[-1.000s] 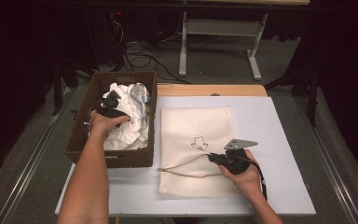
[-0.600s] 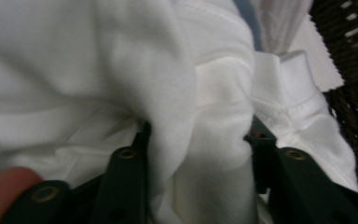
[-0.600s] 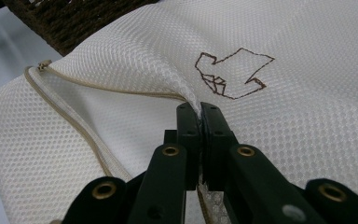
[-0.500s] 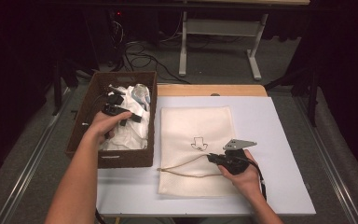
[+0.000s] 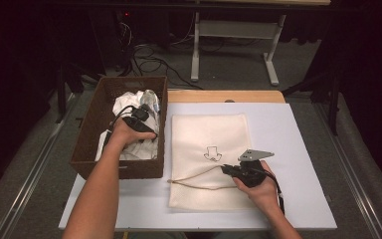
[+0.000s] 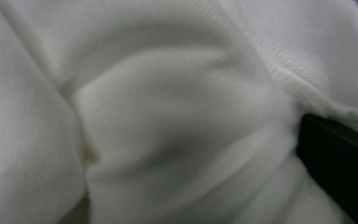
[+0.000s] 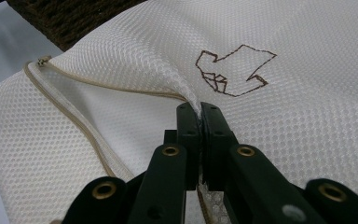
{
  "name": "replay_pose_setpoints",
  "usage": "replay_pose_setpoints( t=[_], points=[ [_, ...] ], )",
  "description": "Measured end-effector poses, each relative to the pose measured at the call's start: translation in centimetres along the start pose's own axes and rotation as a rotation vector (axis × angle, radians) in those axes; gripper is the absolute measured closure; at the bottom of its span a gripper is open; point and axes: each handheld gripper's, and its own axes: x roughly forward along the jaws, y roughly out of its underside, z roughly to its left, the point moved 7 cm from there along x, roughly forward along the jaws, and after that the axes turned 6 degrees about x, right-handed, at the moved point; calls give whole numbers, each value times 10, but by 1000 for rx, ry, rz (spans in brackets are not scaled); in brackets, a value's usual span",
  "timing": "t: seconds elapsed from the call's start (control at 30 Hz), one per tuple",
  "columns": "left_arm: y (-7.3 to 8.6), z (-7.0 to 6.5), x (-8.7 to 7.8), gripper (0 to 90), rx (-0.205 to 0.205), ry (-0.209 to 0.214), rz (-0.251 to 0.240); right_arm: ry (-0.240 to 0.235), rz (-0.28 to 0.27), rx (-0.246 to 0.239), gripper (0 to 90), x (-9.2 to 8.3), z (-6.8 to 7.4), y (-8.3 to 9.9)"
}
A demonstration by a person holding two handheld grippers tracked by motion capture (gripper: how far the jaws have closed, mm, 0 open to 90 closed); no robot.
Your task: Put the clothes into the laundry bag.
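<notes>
Deep in white cloth (image 6: 168, 116), left claw (image 5: 138, 122) mostly hidden — grip unclear.

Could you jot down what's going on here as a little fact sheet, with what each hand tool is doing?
Setting: white table top with a brown wicker basket at its left
In basket: crumpled white cloth
On table: flat white mesh bag with a small brown emblem and a tan zipper
Left gripper: down in the basket's cloth, jaws have just been opening
Right gripper: shut on the mesh bag's fabric beside the zipper opening
</notes>
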Motion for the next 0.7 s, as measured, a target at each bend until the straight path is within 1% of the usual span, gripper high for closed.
replay_pose_setpoints(
  t=[0.03, 0.1, 0.13, 0.17, 0.23, 0.27, 0.33, 0.4, 0.43, 0.47, 0.5, 0.53, 0.57, 0.63, 0.67, 0.7],
  points=[
    [0, 0, -2, 92, 5, -6, -7, 0, -2, -2, 883, 0, 0, 0],
    [0, -1, -5, 309, 10, -11, -16, -2, -2, -4, 883, 0, 1, 0],
    [1, -1, -7, 309, -5, -17, -31, -1, -2, -3, 883, -1, 1, -1],
    [2, 0, -9, 476, -43, -9, -43, -3, -4, -4, 883, -2, 2, -1],
    [2, 0, -10, 551, -39, -20, -34, -1, -6, -7, 882, -2, 2, -2],
    [2, 1, -10, 579, -32, -28, -24, -1, -5, -6, 883, -2, 2, -1],
    [0, 0, -10, 619, -43, -30, -10, 0, -5, -8, 882, -2, 2, -1],
    [0, 1, -11, 641, -50, -27, -11, 2, -6, -10, 883, -2, 2, -1],
    [0, 3, -12, 647, -79, -2, -20, 2, -7, -11, 883, -2, 2, -1],
    [1, 5, -13, 652, -96, 14, -30, 1, -9, -10, 883, -2, 3, -1],
    [1, 5, -13, 655, -96, 14, -30, 1, -11, -12, 883, -3, 2, -2],
    [2, 6, -14, 655, -115, 28, -36, 1, -11, -12, 883, -3, 2, -2],
    [2, 6, -18, 655, -123, 36, -42, 0, -12, -8, 883, -3, 2, -2],
    [2, 8, -26, 655, -131, 44, -66, 0, -15, -11, 883, -3, 2, -2],
    [2, 8, -26, 655, -131, 44, -66, 0, -15, -11, 883, -3, 2, -2],
    [2, 9, -30, 655, -156, 57, -90, 0, -15, -12, 883, -3, 1, -2]
  ],
)
